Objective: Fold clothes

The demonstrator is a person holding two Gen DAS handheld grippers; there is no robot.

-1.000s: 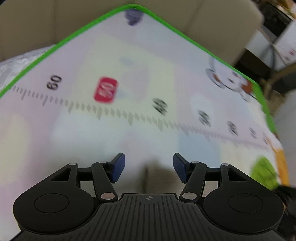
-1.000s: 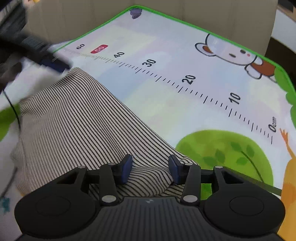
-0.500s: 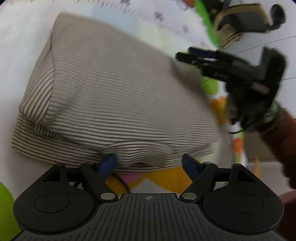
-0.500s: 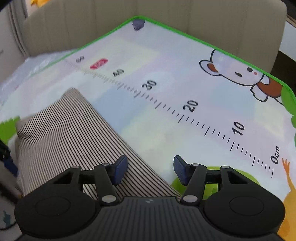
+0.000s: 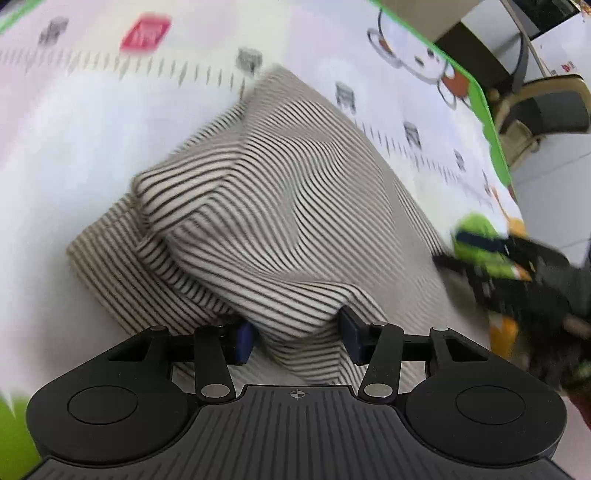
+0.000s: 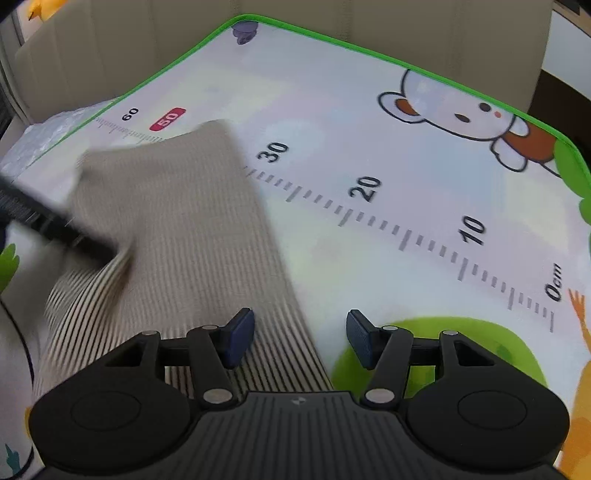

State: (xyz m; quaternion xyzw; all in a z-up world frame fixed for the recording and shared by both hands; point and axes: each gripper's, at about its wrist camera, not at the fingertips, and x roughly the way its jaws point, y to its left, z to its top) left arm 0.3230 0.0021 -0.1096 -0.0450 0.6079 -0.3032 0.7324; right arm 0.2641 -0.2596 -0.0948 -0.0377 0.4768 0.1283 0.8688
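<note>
A: Where is the shirt point(image 5: 280, 206)?

B: It lies folded in a striped bundle on the play mat point(image 6: 369, 155), across the printed ruler point(image 6: 406, 236) near the 40 mark.

A: And the left gripper point(image 5: 293, 338)?

B: Its jaws stand apart with a raised fold of the shirt bulging between them. The blue pads point(image 5: 242, 341) sit against the cloth on both sides, but I cannot tell whether they pinch it.

A: The right gripper point(image 6: 300, 338)?

B: Its jaws are wide apart and hold nothing. The left pad hangs over the shirt's near edge, the right one over bare mat by the green patch point(image 6: 443, 354).

A: Anything else?

B: A beige sofa point(image 6: 369, 26) stands behind the mat, and the cartoon bear point(image 6: 458, 107) is printed at the far right.
</note>
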